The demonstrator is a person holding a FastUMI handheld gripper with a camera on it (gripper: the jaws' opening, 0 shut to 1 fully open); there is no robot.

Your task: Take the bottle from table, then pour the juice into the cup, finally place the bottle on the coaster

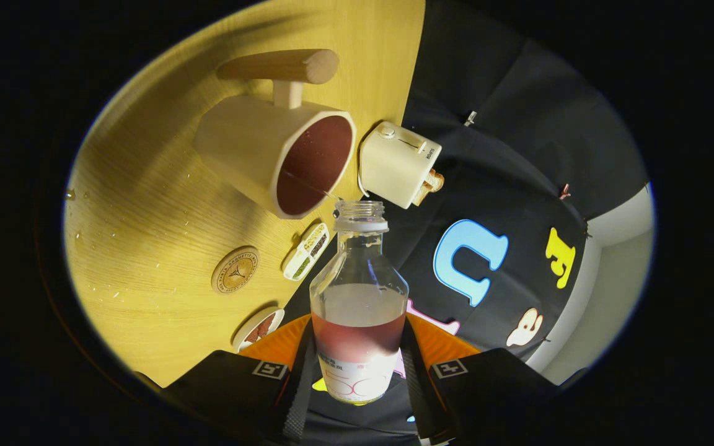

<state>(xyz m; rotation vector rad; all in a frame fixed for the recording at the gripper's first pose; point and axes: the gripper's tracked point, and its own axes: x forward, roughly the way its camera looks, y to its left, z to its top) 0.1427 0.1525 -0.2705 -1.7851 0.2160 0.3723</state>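
My gripper (357,365) is shut on a clear glass bottle (359,297), one finger on each side of its lower body. The bottle is uncapped and partly filled with reddish juice. The whole view is rolled sideways, so the bottle is tilted. Its open mouth (361,209) sits right at the rim of a cream cup (270,152) with a wooden handle. The cup's inside looks dark red. A thin streak runs from the bottle's mouth to the cup's rim. A round wooden coaster (235,270) lies on the table, beside the bottle and below the cup.
The wooden table (146,204) carries a few water drops. A cream toaster (399,163) with bread in it stands just past the cup by the table's edge. Two small dishes (306,251) (259,326) of food lie near the edge, close to my fingers.
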